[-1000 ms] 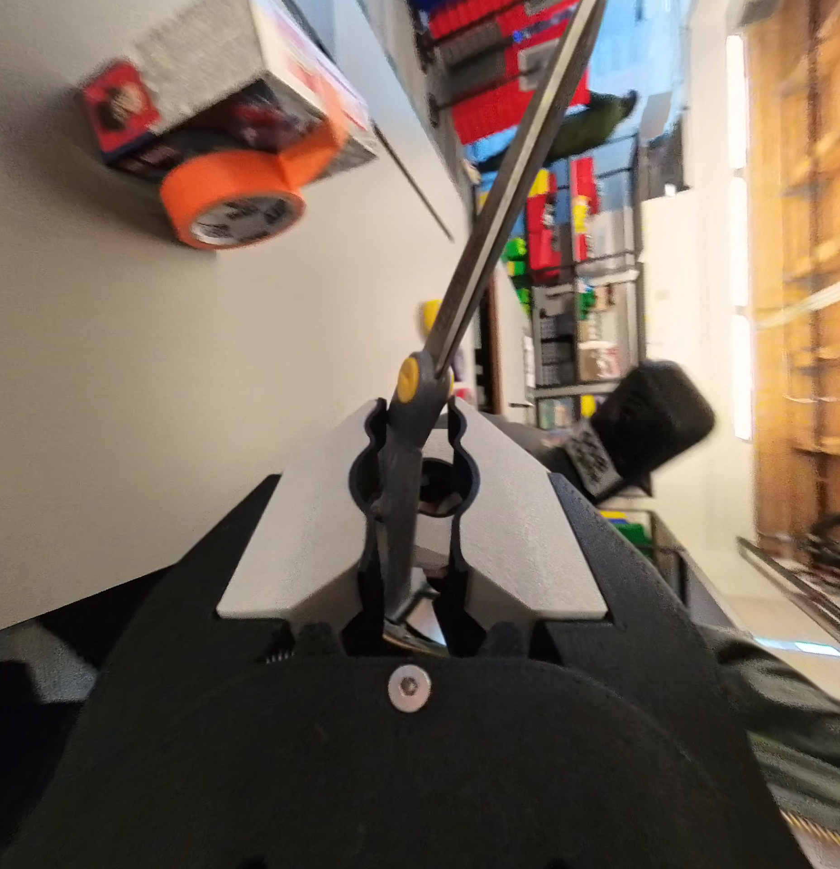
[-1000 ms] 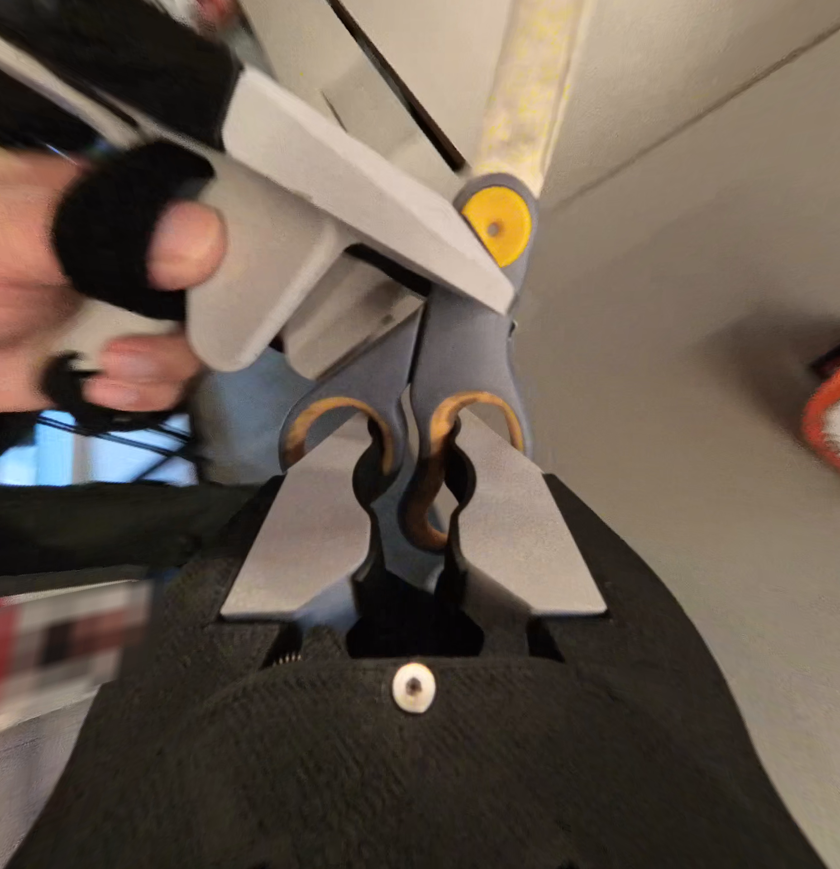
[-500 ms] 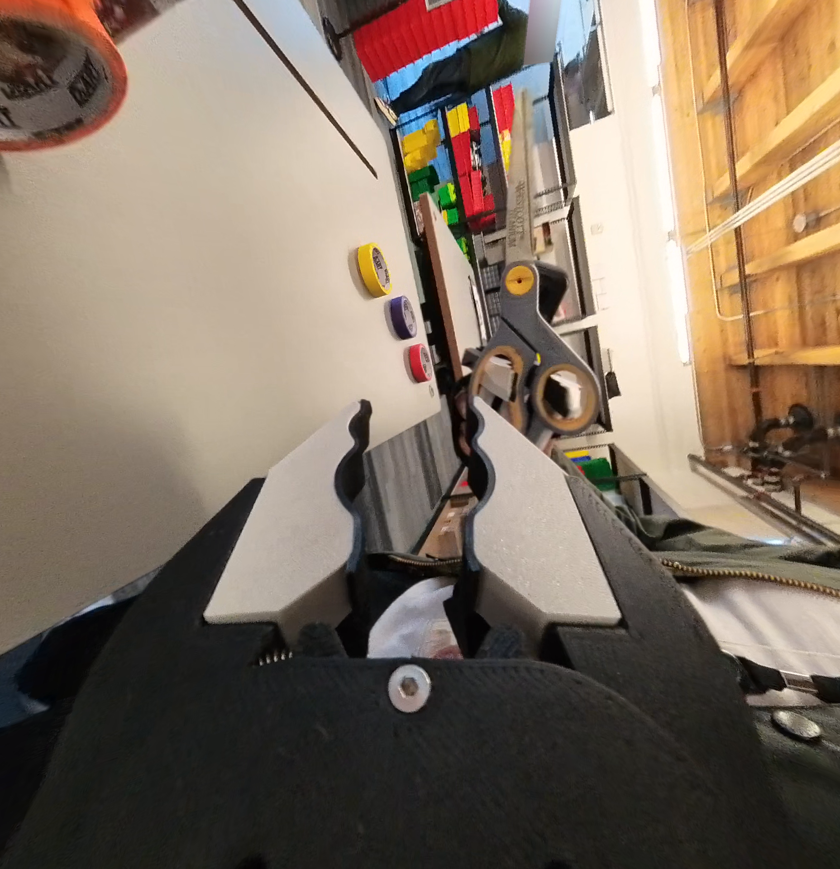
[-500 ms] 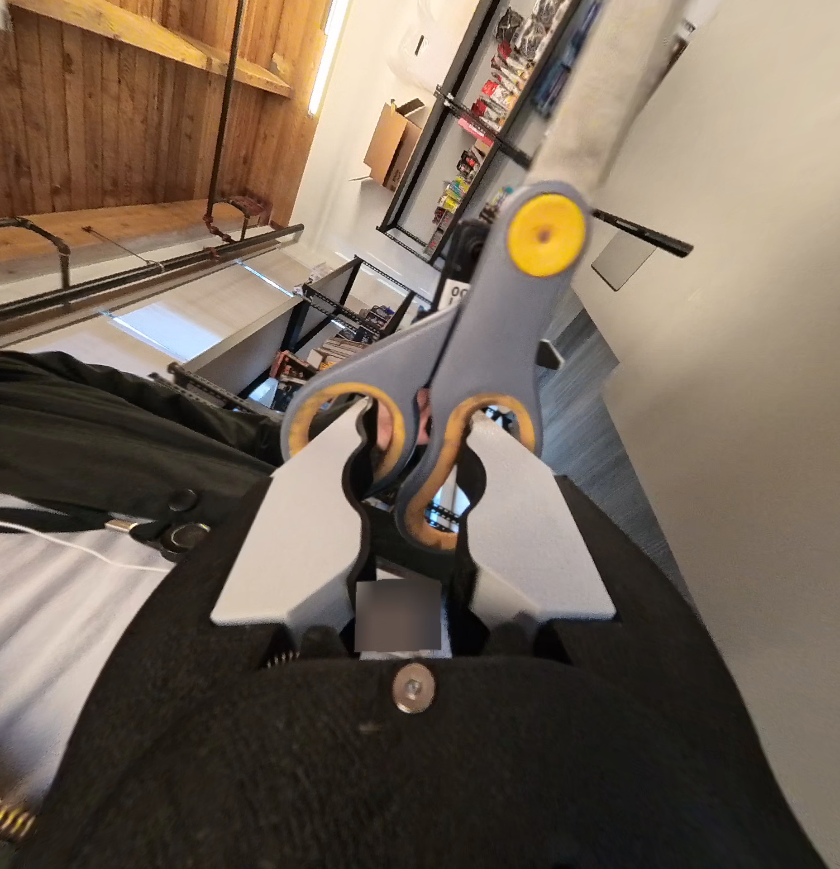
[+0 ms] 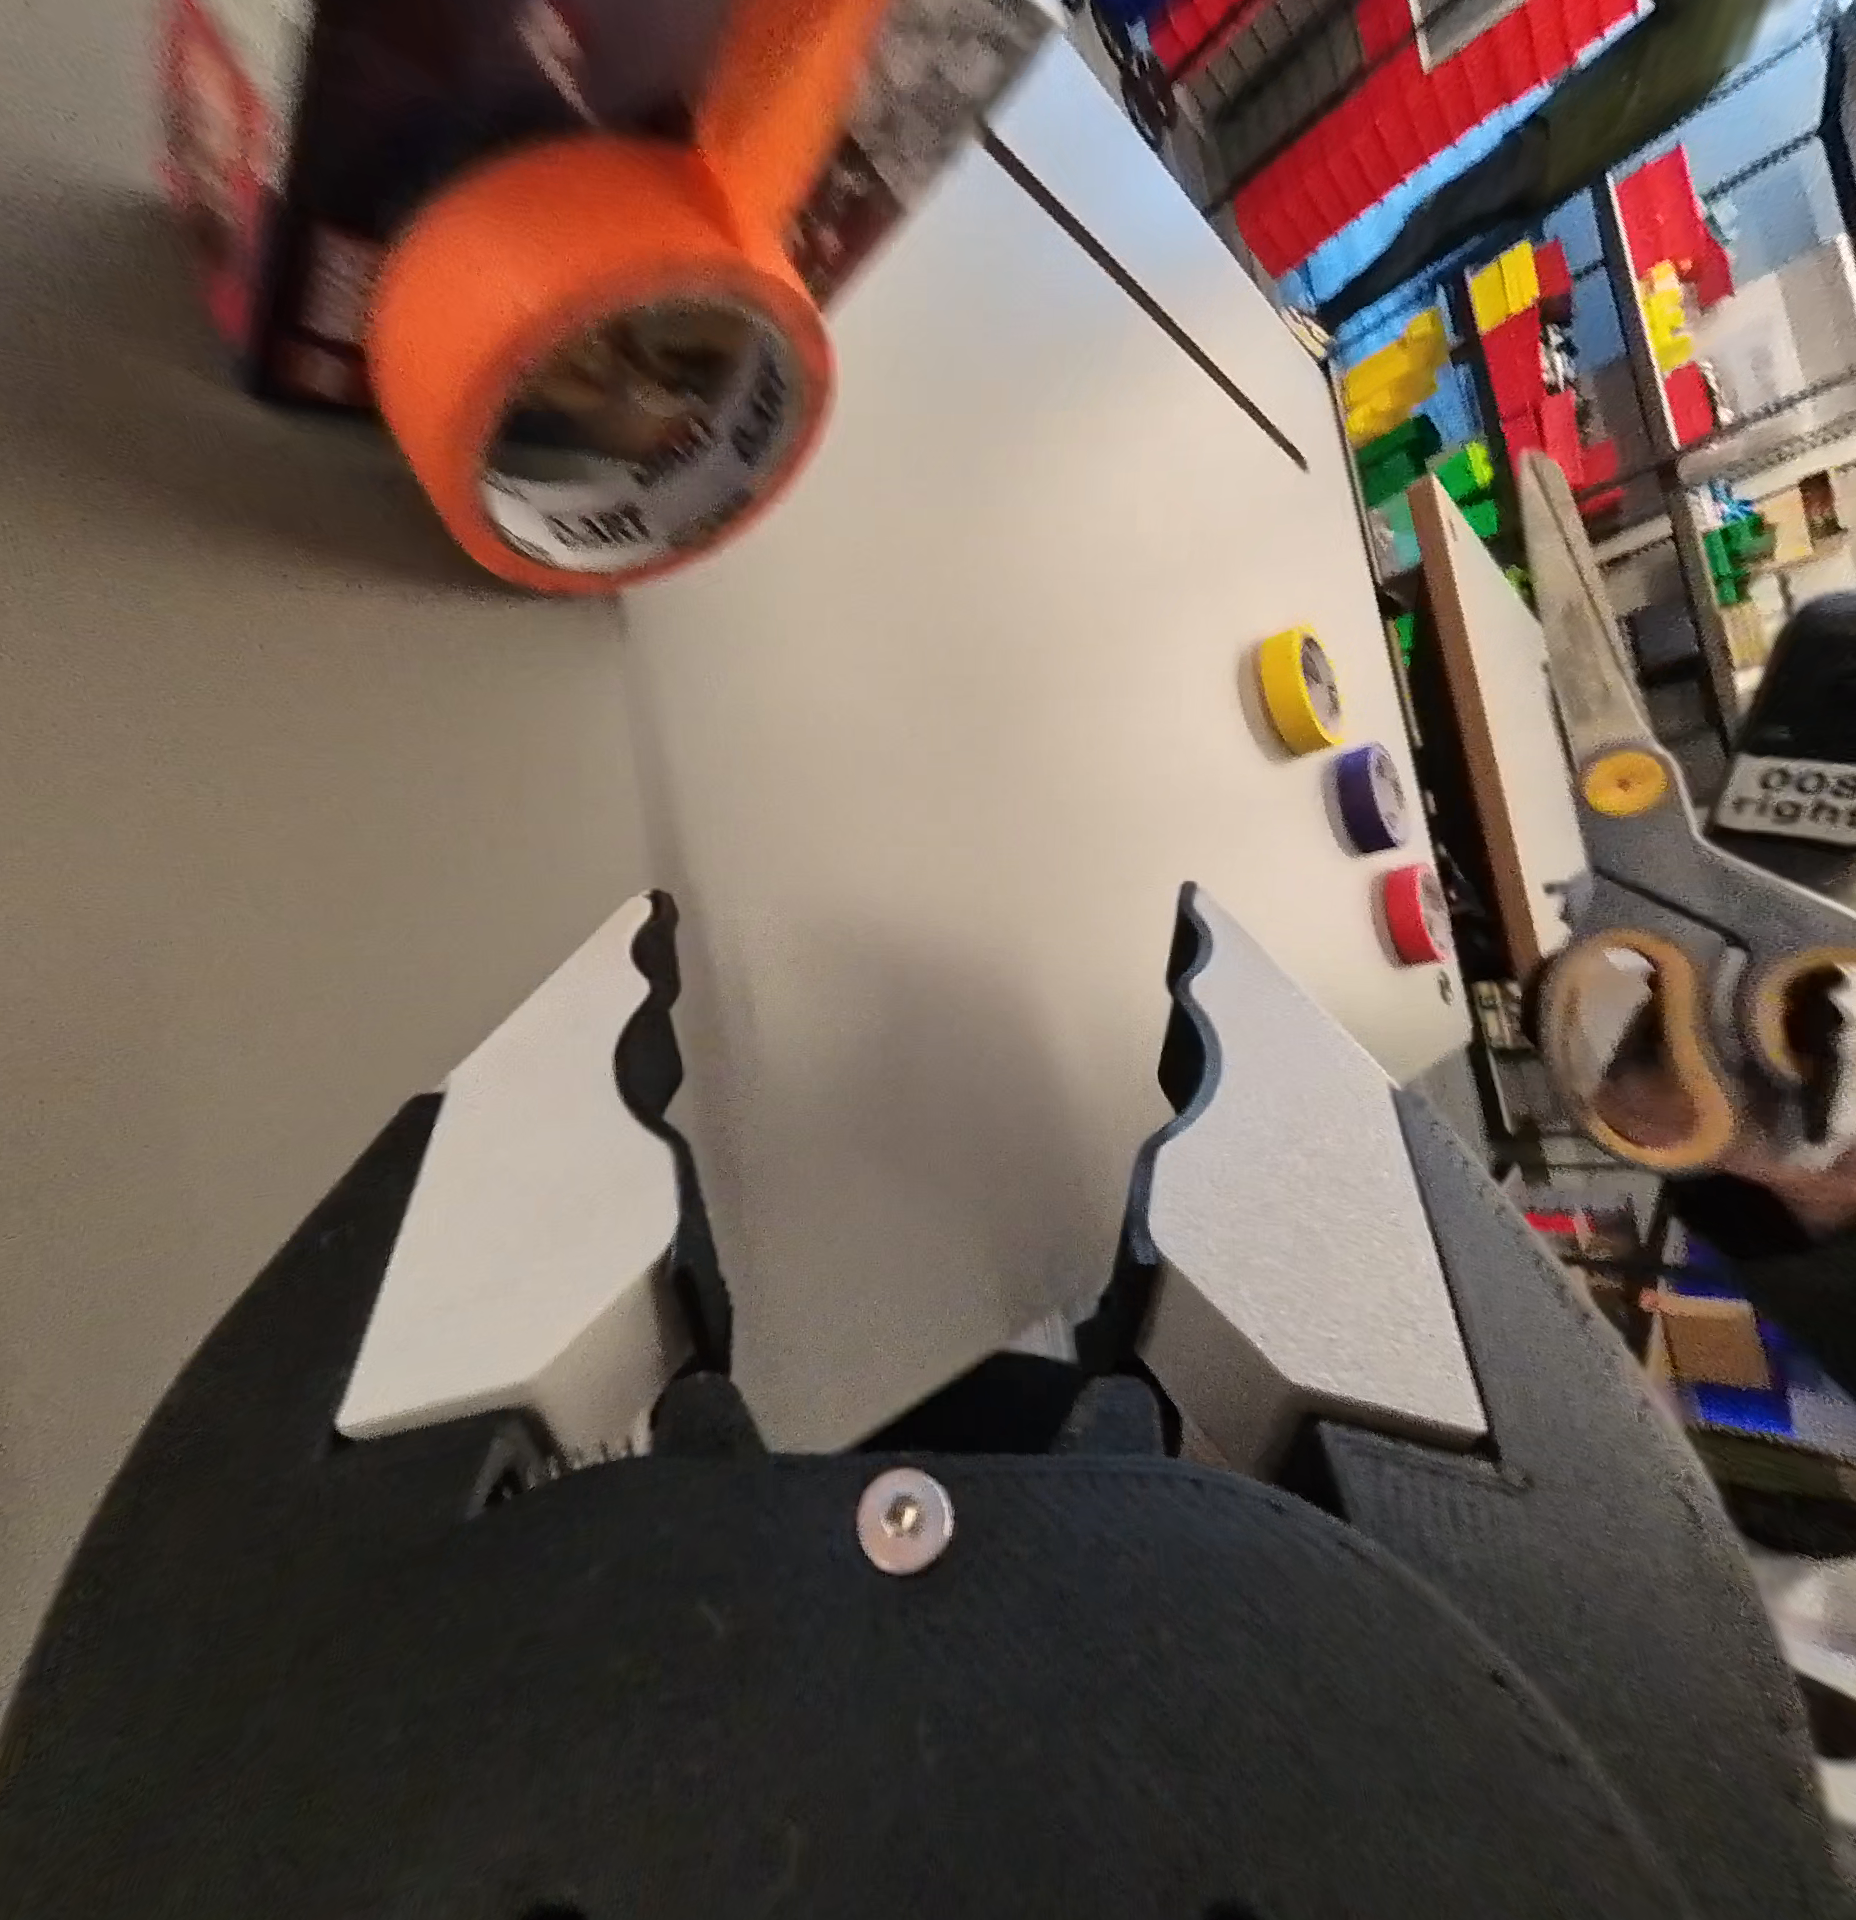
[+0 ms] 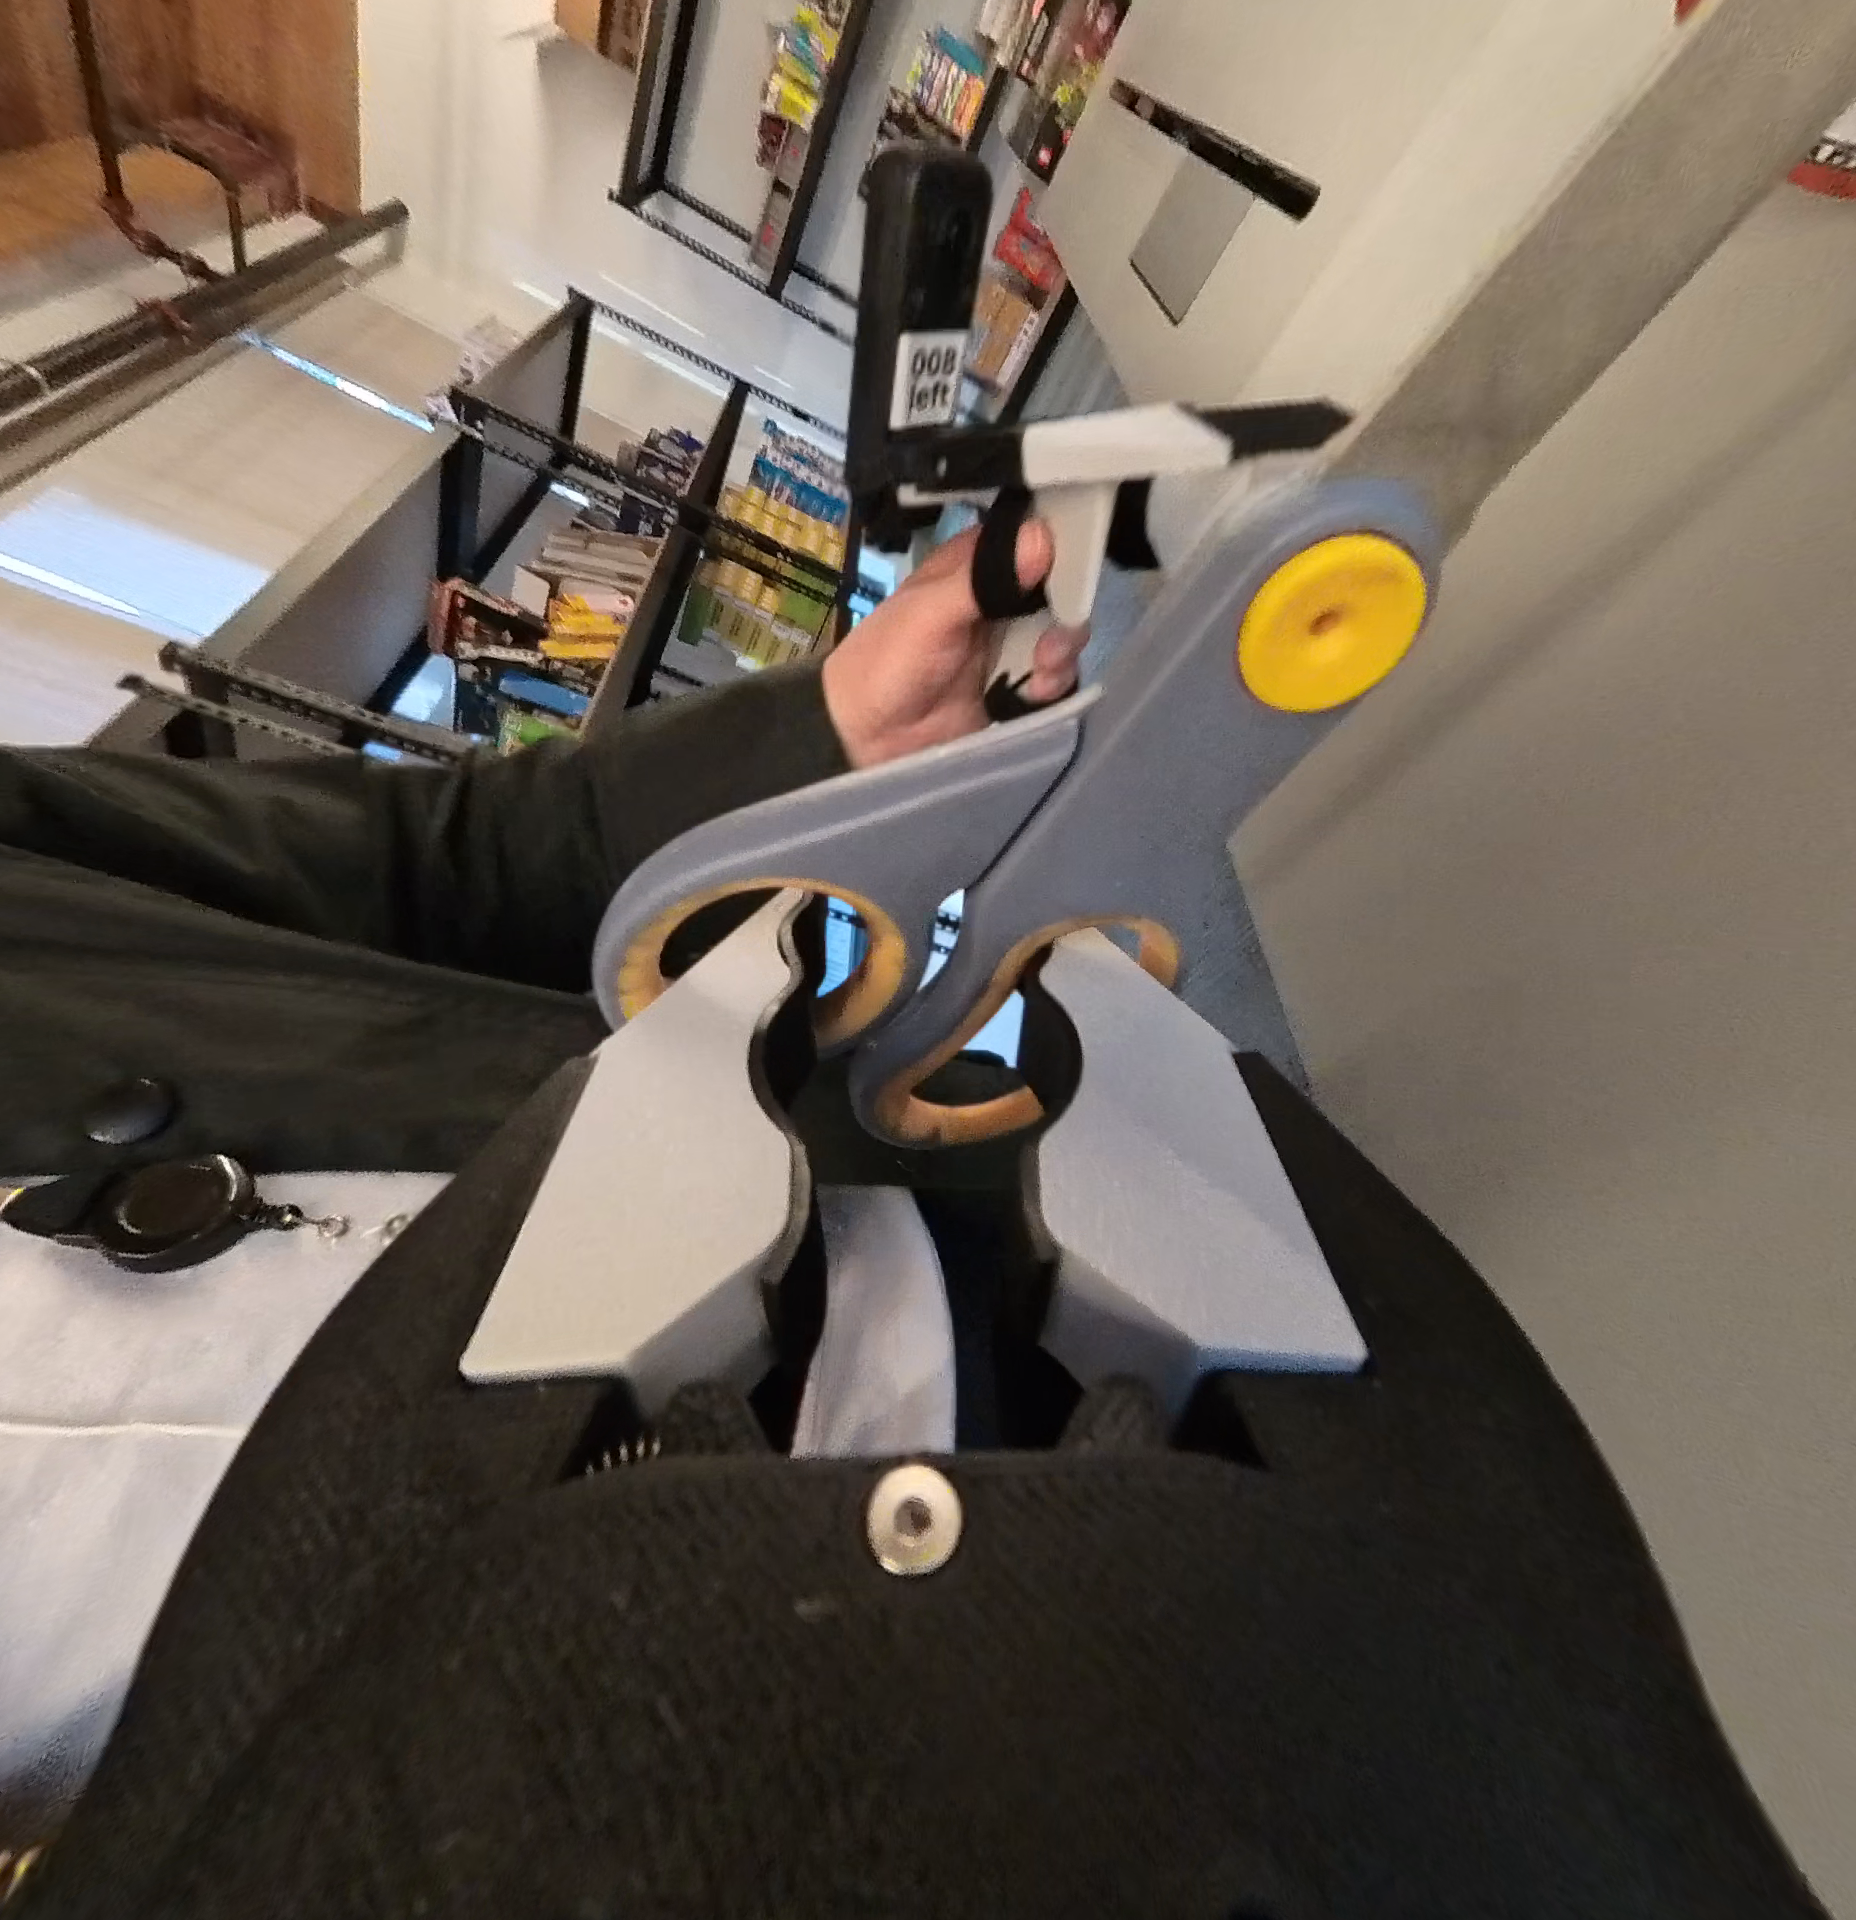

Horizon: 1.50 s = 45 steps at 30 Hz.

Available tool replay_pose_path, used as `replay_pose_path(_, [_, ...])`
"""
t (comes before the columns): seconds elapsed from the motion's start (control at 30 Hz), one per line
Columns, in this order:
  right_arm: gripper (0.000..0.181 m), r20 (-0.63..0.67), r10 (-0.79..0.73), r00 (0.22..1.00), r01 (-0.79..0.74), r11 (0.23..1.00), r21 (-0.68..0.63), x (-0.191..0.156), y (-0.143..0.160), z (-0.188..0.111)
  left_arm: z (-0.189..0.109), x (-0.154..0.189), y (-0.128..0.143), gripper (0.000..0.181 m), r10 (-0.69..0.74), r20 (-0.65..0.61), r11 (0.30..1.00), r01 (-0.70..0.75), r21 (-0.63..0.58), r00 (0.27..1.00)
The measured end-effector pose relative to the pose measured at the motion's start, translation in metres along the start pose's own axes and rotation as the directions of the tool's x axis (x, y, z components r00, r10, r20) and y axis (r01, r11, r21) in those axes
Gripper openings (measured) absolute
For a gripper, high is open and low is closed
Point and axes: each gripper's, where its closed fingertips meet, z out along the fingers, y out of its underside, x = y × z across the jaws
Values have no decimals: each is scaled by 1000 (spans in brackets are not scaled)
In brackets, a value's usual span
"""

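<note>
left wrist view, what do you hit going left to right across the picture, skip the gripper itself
dark printed box → orange tape roll → yellow tape roll → purple tape roll → red tape roll → scissors, held at the far right by the other gripper.

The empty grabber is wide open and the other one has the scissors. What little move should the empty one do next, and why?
Probably ease the left gripper forward toward the orange tape roll. Its jaws are wide apart with nothing between them, and the roll is the nearest thing ahead on the white table. The right gripper has its fingers through the handle loops of the scissors, so it is busy.
</note>
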Motion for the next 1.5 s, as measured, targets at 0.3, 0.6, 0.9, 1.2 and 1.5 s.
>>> replay_pose_path(0.3, [34,54,40,998,-38,998,-45,10,-19,38,19,-63,-33,76,163,37,987,-163,-12,986])
replay_pose_path(0.6, [33,69,76,995,-73,996,-44,15,-41,65,49,-88,-56,42,323,46,946,-322,-27,945])
replay_pose_path(0.9, [33,110,86,990,-75,992,-97,19,-45,73,-22,-129,-87,29,509,472,816,-578,2,720])
replay_pose_path(1.2, [33,142,29,989,-11,992,-126,19,-60,62,-188,-10,-218,26,339,564,522,-649,553,753])
replay_pose_path(1.5, [32,172,-9,985,32,991,-133,17,-75,58,-201,71,-237,0,529,29,531,-358,768,848])
